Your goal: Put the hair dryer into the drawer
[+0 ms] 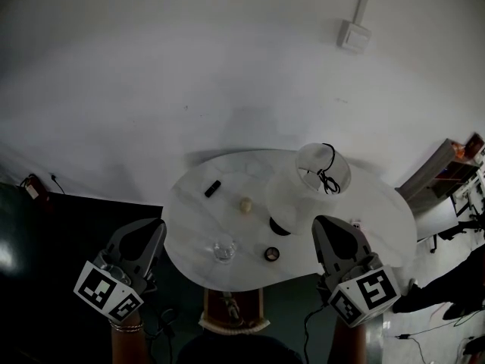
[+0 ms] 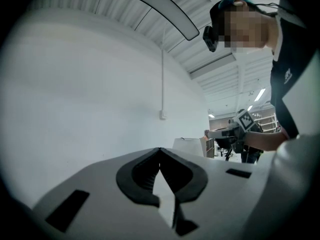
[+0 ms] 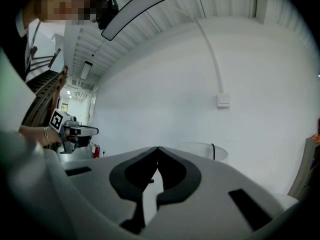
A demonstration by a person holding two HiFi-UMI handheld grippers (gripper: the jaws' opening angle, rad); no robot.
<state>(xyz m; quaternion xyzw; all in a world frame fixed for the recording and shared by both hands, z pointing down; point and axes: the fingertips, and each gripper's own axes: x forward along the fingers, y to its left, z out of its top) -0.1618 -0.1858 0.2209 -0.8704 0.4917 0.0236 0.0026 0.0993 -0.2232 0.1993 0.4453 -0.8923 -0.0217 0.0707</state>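
On the table [image 1: 379, 211], taking its far edge as 12 o'clock, a tub [image 1: 322, 165] stands at 1 o'clock with a cord [image 1: 328, 174] over its rim, and the hair dryer [image 1: 286, 203] lies just before it near the middle. A small bar [image 1: 213, 189] lies at 10 o'clock with a ball [image 1: 245, 204] just inward of it. A glass [image 1: 224, 249] stands at 8 o'clock, and a small disc [image 1: 271, 254] lies at 6 o'clock by the near edge.

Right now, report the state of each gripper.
Left gripper: closed, holding nothing.
Right gripper: closed, holding nothing.
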